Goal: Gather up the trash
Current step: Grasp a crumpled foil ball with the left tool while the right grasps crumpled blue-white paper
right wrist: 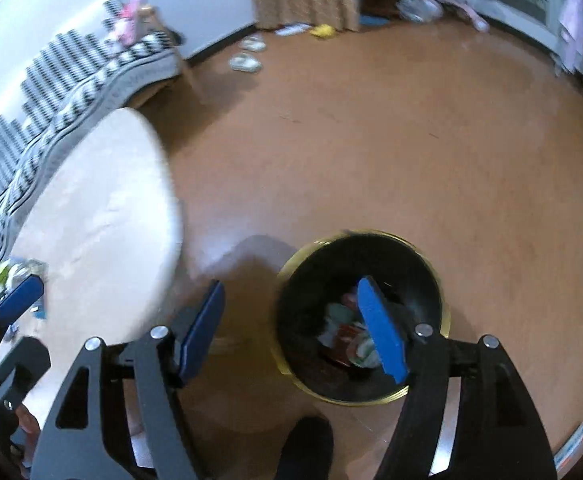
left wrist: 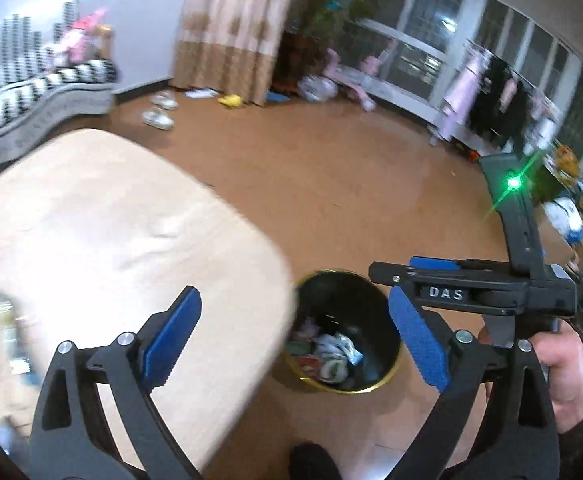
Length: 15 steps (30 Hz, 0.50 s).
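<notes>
both tongs stand released, blue pads wide apart, nothing between them. left gripper (left wrist: 295,336) hangs over the edge of the table (left wrist: 103,216), which fills everything to its left; right gripper (right wrist: 297,334) hangs further right, its right pad directly above the mouth of the bin (right wrist: 361,320).

the bin sits on the floor just below and right of the left tongs, beside the table corner. it already holds crumpled wrappers (left wrist: 331,354), white, green and red, low in the bottom.

more litter (left wrist: 11,332) lies on the table far left of the left tongs, blurred; we cannot tell what it is. the right wrist view shows the same patch, green and white, just beyond the left tongs' far pad.

our reading: a drop looks done, and the next pick is that leftover on the table.

- swing the left tongs left across the table, pads kept wide.
- come down flat so both pads bracket the litter, not pinch one corner.
- light wrappers slip; close fully before lifting.
- carry over the bin mouth, well inside the gold rim, then let go.
- keep the right tongs out of the path.
</notes>
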Tool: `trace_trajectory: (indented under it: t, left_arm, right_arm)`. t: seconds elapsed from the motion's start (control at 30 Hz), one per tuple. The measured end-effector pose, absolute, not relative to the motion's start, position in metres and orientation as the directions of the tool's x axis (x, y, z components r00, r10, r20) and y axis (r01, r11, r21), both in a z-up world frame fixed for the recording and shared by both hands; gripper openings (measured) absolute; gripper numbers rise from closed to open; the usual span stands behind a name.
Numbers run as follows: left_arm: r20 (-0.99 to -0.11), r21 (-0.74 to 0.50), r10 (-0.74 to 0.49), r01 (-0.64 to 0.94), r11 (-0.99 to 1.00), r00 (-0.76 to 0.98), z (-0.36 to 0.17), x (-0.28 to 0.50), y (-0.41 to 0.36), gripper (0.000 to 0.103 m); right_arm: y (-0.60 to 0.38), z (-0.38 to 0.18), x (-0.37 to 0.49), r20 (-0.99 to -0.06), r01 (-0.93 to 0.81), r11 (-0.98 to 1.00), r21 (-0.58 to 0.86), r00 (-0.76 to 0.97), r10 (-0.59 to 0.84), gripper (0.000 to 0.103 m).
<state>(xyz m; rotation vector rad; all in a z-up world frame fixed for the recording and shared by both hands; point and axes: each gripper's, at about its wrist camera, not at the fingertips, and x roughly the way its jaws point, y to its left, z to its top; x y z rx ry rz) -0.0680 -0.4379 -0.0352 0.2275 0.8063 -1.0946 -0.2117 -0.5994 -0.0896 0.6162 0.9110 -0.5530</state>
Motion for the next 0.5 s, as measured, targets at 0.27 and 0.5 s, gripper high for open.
trace_trajectory:
  t: [0.27,0.5]
  left_arm:
    - [-0.669,-0.161,-0.595,0.695,0.701,0.445,-0.007,0.004,-0.3,0.093]
    - [-0.699,-0.08,-0.327,0.385,0.92,0.636,-0.017,0.077,-0.149,0.093]
  right_arm:
    - [-0.477,-0.047,-0.1,-0.802,0.434,0.868,0.24,0.593,-0.075,0.071]
    - [-0.359,-0.032,-0.014,-0.778,0.194,0.946,0.258,0.623,0.084,0.069]
